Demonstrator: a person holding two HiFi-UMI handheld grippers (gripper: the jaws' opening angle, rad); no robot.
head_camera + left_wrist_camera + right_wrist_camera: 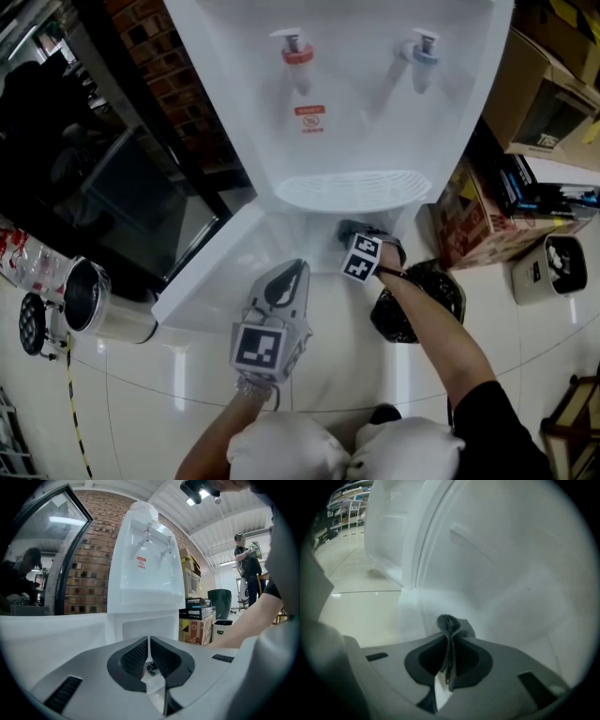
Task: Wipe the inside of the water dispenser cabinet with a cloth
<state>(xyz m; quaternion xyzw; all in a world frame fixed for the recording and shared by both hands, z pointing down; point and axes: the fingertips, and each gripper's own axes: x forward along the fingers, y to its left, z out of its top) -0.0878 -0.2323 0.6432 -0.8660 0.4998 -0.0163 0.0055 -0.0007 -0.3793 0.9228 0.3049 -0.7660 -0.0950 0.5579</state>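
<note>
The white water dispenser (356,84) stands ahead with a red and a blue tap, and its lower cabinet door (211,272) is swung open to the left. My right gripper (354,231) reaches into the cabinet opening, shut on a grey cloth (361,227). In the right gripper view the folded cloth (450,623) sticks up between the jaws of the right gripper (449,637), close to the white inner wall (511,573). My left gripper (296,270) hovers in front of the open door, outside the cabinet. Its jaws (148,641) are shut with nothing between them and face the dispenser (145,564).
A black bag (427,300) lies on the floor right of the cabinet. Cardboard boxes (469,220) and a small white bin (553,267) stand further right. A metal pot (84,295) and a dark glass-fronted unit (103,178) are on the left. A person (247,559) stands far behind.
</note>
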